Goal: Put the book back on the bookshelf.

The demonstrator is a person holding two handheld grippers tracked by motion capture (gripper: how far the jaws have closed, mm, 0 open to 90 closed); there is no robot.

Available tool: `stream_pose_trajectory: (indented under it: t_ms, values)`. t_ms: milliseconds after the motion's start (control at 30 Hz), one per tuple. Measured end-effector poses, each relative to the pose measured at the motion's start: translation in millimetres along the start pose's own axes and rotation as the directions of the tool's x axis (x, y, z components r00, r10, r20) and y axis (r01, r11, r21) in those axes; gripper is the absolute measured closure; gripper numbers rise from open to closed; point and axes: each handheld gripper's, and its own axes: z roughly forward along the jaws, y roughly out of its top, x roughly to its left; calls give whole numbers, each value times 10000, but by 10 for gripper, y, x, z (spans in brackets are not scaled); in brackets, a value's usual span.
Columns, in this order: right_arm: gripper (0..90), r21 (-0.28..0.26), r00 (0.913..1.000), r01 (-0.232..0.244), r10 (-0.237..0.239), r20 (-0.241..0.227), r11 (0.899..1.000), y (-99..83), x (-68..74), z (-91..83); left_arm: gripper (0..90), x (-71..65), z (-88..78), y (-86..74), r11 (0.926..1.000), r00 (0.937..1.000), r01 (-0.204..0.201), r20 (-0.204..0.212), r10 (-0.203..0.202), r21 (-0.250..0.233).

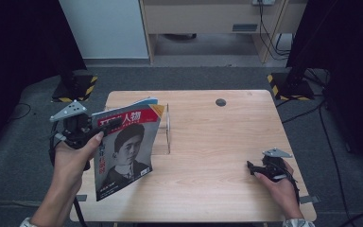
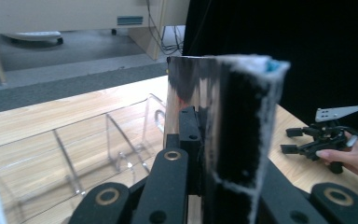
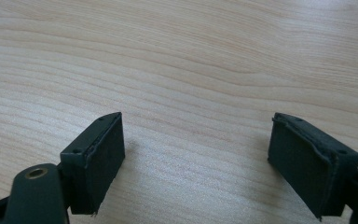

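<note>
High view: we saw the left gripper [image 1: 105,128] pinching the magazine [image 1: 125,149] by its left edge, cover facing us and lifted off the table [image 1: 217,142] at about 9 o'clock. The clear acrylic rack [image 1: 167,128] stood just beside it at 3 o'clock of the magazine. The right gripper [image 1: 251,166] rested near the table's 4 o'clock edge, well apart.

Left gripper view: we looked along the magazine [image 2: 223,140] edge-on, clamped between the black jaws, with the rack [image 2: 116,149] dividers at 9 o'clock and the right gripper [image 2: 291,140] at 3 o'clock.

Right gripper view: we saw its pads [image 3: 98,161] spread wide over bare wood, holding nothing.

Risk: we judged that the one-sided pinch could let the floppy pages sag or fan, so the lower edge might catch a divider or miss the slot; a hard nudge could tip or slide the light rack.
</note>
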Motion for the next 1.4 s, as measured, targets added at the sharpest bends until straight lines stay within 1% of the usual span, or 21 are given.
stream_pose_trajectory:
  t_ms: [167,333,500,767,867,1000,1033,1100,1400]
  values:
    - [188,-8,10000,-24,24,21,10000,0,1,1,865,89,-96,-45,9999,9996,130,-240,-131,-26]
    - [187,-9,10000,-27,27,20,10000,0,2,1,865,155,-173,-90,9998,9990,214,-394,-216,-54]
    - [188,-7,10000,-27,27,18,10000,0,2,0,865,192,-221,-142,9993,9984,345,-443,-351,-135]
    - [188,4,10000,12,-12,2,10000,-2,0,-2,865,247,-349,-179,9992,9968,355,-714,-367,-180]
    - [187,4,10000,12,-12,1,10000,-2,1,-2,865,290,-401,-197,9991,9945,358,-978,-378,-219]
    - [188,7,10000,16,-16,0,10000,-2,1,-3,865,322,-442,-209,9989,9927,403,-1128,-429,-251]
    - [188,7,10000,16,-16,0,10000,-2,1,-3,865,330,-454,-215,9986,9924,465,-1127,-490,-245]
    - [187,6,10000,13,-13,0,10000,-2,1,-3,865,364,-497,-223,9981,9905,539,-1252,-573,-301]
    - [187,4,10000,9,-9,-1,10000,-2,1,-2,865,432,-604,-253,9971,9861,644,-1508,-698,-405]
